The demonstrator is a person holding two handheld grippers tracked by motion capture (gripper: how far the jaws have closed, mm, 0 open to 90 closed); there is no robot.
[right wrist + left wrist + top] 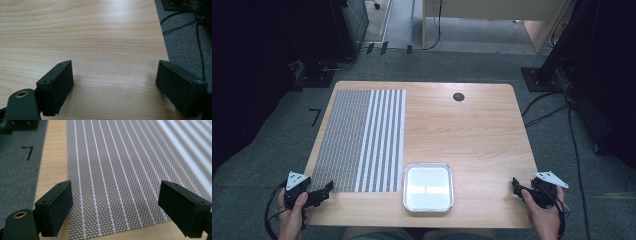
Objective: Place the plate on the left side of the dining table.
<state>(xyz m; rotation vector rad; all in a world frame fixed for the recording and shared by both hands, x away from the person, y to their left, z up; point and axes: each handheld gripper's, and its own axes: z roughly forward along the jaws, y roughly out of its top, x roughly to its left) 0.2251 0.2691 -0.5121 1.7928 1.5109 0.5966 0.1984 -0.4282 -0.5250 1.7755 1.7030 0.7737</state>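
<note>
Grey woven placemat [362,140] with white stripes, shiny square tray [428,187] beside, both tongs wide.

A pale wooden bench [472,135] with fine straight grain and a smooth, low-sheen finish carries a woven mat [362,140], its grey mesh coarse and matt, crossed by white stripes. Near the front edge sits a shiny metal tray [428,187], its rim bright and its flat bottom glaring white. The left claw [115,207] and right claw [115,87] are matt black plastic. Grey carpet [257,160] covers the floor.
</note>
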